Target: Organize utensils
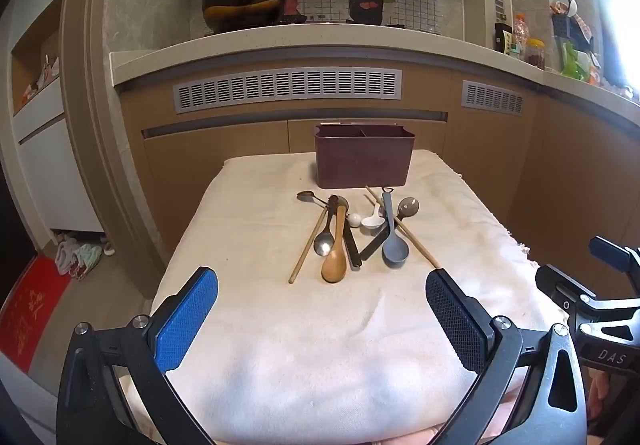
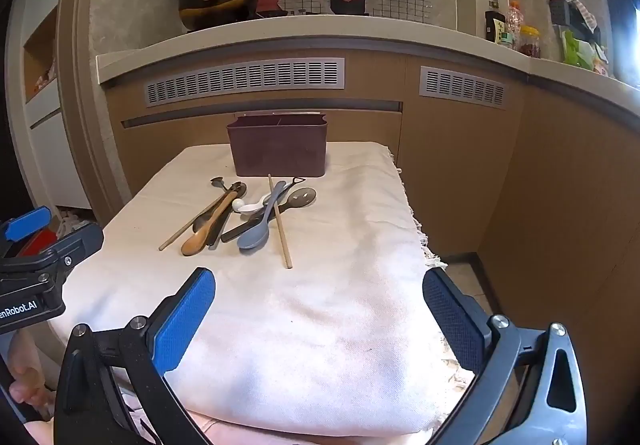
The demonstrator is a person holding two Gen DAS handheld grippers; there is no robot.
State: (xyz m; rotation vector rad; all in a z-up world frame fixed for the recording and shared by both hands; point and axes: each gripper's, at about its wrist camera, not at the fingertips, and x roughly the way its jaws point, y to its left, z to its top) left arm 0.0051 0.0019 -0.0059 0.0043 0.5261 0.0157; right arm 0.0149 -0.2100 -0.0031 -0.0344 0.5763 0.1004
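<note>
A dark red divided utensil holder [image 1: 363, 159] [image 2: 278, 149] stands at the far end of a cloth-covered table [image 1: 248, 325] [image 2: 340, 305]. In front of it lies a pile of utensils: a wooden spoon [image 1: 336, 253] [image 2: 206, 227], a grey plastic spoon [image 1: 393, 241] [image 2: 258, 231], a metal spoon [image 1: 325, 239], a white ceramic spoon [image 1: 374, 219] [image 2: 250, 206], black-handled tools and two wooden chopsticks [image 1: 306, 247] [image 2: 280, 223]. My left gripper [image 1: 322, 297] and right gripper [image 2: 318, 297] are open and empty, above the near part of the table.
A kitchen counter [image 1: 280, 41] with a wok [image 1: 244, 1] runs behind the table. Jars and bags [image 1: 534, 51] stand at the right. The right gripper's body [image 1: 592, 305] shows at the left view's right edge. The table's right edge [image 2: 420, 237] drops to the floor.
</note>
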